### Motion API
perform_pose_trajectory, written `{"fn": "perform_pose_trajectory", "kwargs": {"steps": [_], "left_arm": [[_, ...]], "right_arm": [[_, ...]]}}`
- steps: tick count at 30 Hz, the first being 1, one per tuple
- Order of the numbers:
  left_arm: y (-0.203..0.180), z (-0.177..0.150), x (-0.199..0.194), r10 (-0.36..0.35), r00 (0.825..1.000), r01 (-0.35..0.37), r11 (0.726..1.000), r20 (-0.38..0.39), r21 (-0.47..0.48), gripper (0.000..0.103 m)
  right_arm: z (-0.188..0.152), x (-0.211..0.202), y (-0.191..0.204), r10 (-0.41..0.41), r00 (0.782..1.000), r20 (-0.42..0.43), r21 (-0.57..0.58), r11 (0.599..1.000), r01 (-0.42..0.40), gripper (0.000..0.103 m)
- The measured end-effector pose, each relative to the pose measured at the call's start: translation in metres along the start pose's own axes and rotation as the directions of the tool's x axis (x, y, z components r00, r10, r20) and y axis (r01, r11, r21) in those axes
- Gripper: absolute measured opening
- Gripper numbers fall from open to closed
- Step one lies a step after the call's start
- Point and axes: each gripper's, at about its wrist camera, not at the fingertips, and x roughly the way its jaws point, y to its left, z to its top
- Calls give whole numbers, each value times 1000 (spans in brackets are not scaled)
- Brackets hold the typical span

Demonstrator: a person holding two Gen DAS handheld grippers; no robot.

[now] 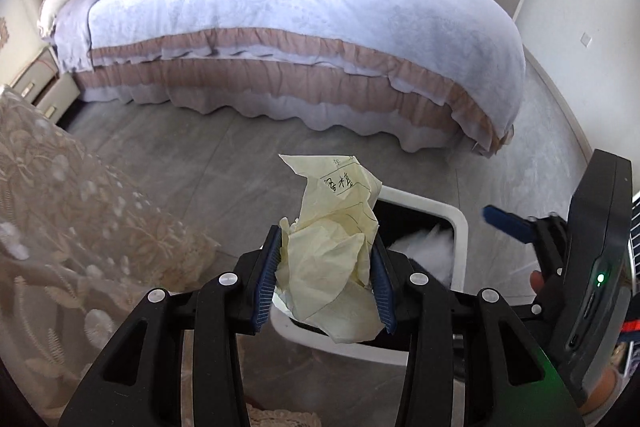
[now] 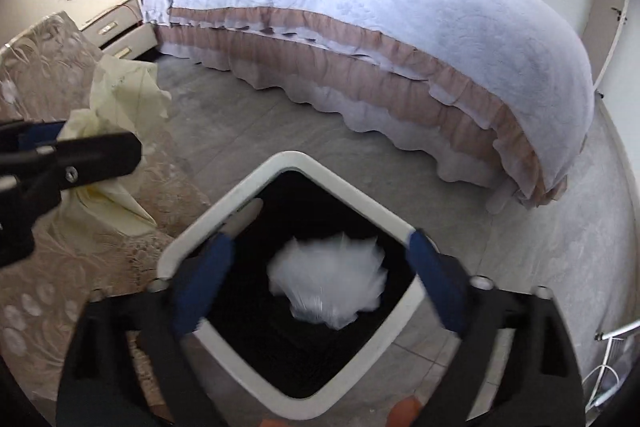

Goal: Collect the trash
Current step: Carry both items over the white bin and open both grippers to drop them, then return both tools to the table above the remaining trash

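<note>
My left gripper [image 1: 326,267] is shut on a crumpled pale yellow paper [image 1: 336,259] with handwriting on it, held above the near rim of a white square trash bin [image 1: 460,223]. In the right wrist view the same paper [image 2: 120,95] hangs left of the bin [image 2: 200,223]. My right gripper [image 2: 320,267] is open and empty directly above the bin's black-lined opening. A blurred clear plastic bag [image 2: 328,283] lies inside the bin. The right gripper also shows at the right edge of the left wrist view [image 1: 508,227].
A large bed [image 1: 304,27] with a pale blue cover and pink frills fills the far side. A lace-covered surface [image 1: 60,207] is close on the left. A nightstand [image 2: 116,27] stands by the headboard. Grey tiled floor [image 1: 180,155] lies between bed and bin.
</note>
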Motion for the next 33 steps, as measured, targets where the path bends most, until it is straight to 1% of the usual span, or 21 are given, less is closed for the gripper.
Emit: {"fn": "perform_pose_trajectory", "kwargs": {"steps": [2, 4, 5, 8, 10, 14, 15, 16, 17, 19, 20, 22, 25, 28, 30, 33], "left_arm": [[1, 0, 7, -1, 1000, 1, 1000, -12, -10, 42], [-1, 1, 13, -21, 999, 21, 1000, -27, -21, 42], [-2, 1, 13, -30, 999, 29, 999, -31, -24, 42], [-5, 1, 19, -61, 997, 59, 998, -43, -27, 42], [-9, -1, 24, -72, 996, 72, 997, -48, -18, 42], [-19, -4, 38, -110, 992, 110, 994, -69, 2, 45], [-19, -4, 44, -104, 991, 105, 995, -85, -1, 55], [-17, -3, 52, -116, 988, 115, 993, -105, -19, 90], [-15, -5, 59, -149, 981, 144, 989, -124, -43, 98], [-11, -8, 72, -173, 972, 161, 983, -161, -86, 98], [-11, -11, 77, -167, 970, 153, 984, -178, -93, 98], [-15, -15, 79, -132, 974, 118, 989, -185, -84, 98], [-22, -14, 65, -89, 984, 83, 995, -153, -49, 98], [-28, -8, 32, -19, 998, 18, 1000, -67, -19, 98], [-32, -1, 4, 43, 999, -43, 999, -6, -6, 98], [-27, 9, -48, 82, 994, -80, 996, 79, -28, 98]], "right_arm": [[0, 3, -3, -18, 1000, 2, 2, 1000, 18, 97], [3, 2, -6, -27, 1000, 12, 9, 1000, 27, 98], [4, -1, -9, -44, 999, 24, 5, 999, 44, 98], [9, -10, -21, -146, 987, 65, -2, 989, 146, 98], [10, -17, -31, -184, 980, 78, 37, 983, 181, 98], [13, -24, -50, -155, 985, 79, 132, 981, 144, 98], [13, -24, -53, -165, 983, 79, 144, 978, 152, 98], [14, -26, -55, -180, 980, 83, 157, 974, 166, 98], [14, -27, -59, -183, 980, 85, 172, 971, 166, 98], [15, -27, -65, -169, 983, 70, 202, 968, 152, 98], [15, -27, -68, -162, 985, 66, 216, 966, 145, 98], [16, -31, -69, -175, 982, 67, 220, 963, 156, 98], [18, -41, -67, -191, 977, 93, 210, 963, 168, 98], [25, -62, -63, -200, 968, 149, 198, 966, 169, 98], [31, -79, -59, -203, 959, 199, 193, 967, 165, 98], [43, -108, -55, -188, 940, 283, 186, 973, 139, 98]]}}
